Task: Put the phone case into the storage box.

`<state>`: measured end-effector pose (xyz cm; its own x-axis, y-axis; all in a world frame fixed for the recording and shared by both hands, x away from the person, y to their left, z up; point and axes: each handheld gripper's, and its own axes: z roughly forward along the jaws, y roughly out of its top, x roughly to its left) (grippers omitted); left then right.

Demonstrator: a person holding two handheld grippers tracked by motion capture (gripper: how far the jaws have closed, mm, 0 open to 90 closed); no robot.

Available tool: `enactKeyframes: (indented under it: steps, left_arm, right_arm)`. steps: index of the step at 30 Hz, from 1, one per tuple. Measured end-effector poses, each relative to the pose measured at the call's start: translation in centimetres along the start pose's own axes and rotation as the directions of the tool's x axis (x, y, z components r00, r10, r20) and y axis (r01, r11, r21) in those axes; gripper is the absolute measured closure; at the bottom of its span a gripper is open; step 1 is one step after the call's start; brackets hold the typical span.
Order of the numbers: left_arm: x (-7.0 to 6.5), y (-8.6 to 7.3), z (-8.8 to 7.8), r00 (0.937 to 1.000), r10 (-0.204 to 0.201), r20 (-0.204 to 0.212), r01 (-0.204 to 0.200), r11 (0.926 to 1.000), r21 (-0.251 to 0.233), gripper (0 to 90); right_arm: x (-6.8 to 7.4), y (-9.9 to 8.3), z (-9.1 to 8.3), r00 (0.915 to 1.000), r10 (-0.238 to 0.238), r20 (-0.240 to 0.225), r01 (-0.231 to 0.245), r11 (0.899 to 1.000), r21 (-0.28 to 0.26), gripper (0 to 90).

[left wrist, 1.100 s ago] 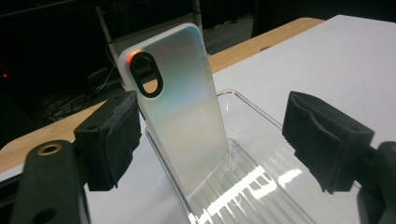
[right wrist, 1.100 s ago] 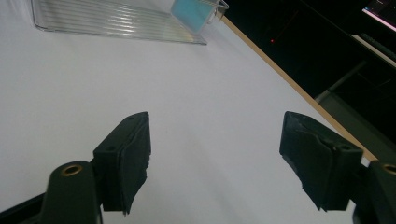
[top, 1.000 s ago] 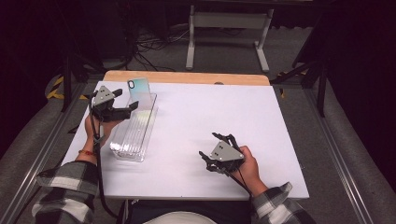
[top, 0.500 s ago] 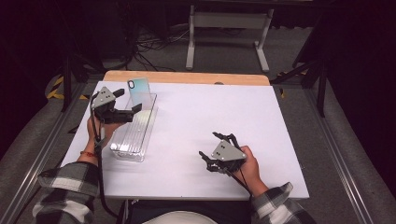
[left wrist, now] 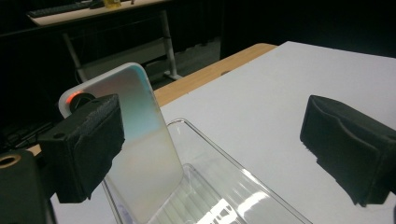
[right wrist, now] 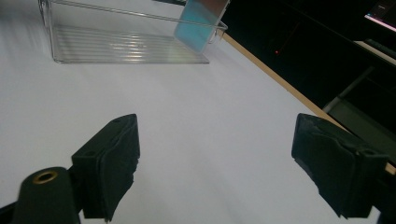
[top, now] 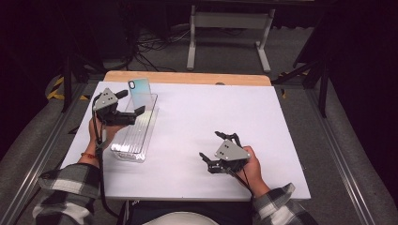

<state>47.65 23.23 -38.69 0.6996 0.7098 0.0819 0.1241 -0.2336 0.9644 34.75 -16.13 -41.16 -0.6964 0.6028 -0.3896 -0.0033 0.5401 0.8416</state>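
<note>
A phone (top: 141, 91) with a shimmering pale back stands tilted at the far end of a clear plastic tray (top: 133, 140), leaning on its end wall. My left gripper (top: 133, 103) is open right by it, and its jaws have just been opening. In the left gripper view the phone (left wrist: 135, 140) rises just behind the left pad (left wrist: 88, 140), while the other pad stands far off and nothing is pinched. My right gripper (top: 211, 145) rests low near the table's front. Its jaws have just been opening, with only bare table between them.
The white table top (top: 211, 108) has a wooden strip (top: 187, 77) along its far edge. In the right gripper view the tray (right wrist: 121, 44) and phone (right wrist: 201, 21) lie far ahead. Metal frame legs (top: 225, 28) and cables stand on the dark floor beyond.
The jaws of both grippers stand a little wider than before. Both hands stay almost where they were, and the phone stays leaning in the tray.
</note>
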Motion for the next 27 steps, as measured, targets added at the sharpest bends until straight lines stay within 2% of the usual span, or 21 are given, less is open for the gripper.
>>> enactKeyframes:
  steps: [10,17,21,27]
  left_arm:
    - [-0.30,0.17,-0.13,0.9999,0.011,-0.003,-0.011,0.9999,-0.004,7.0]
    - [-0.50,0.32,-0.25,0.9998,0.020,-0.005,-0.020,0.9997,-0.014,7.2]
    - [-0.60,0.40,-0.27,0.9996,0.028,-0.002,-0.028,0.9996,-0.004,7.2]
    - [-0.84,0.42,-0.11,0.9994,0.035,-0.003,-0.035,0.9994,-0.004,7.3]
  right_arm:
    - [-0.28,0.01,0.04,0.9993,0.037,0.005,-0.037,0.999,-0.006,14.6]
    - [-0.75,-0.05,0.00,0.9964,0.082,-0.021,-0.083,0.996,-0.023,11.7]
    - [-0.87,-0.08,-0.03,0.9956,0.091,-0.023,-0.091,0.995,-0.027,9.3]
    - [-0.80,-0.03,-0.04,0.9964,0.078,-0.032,-0.079,0.996,-0.031,5.3]
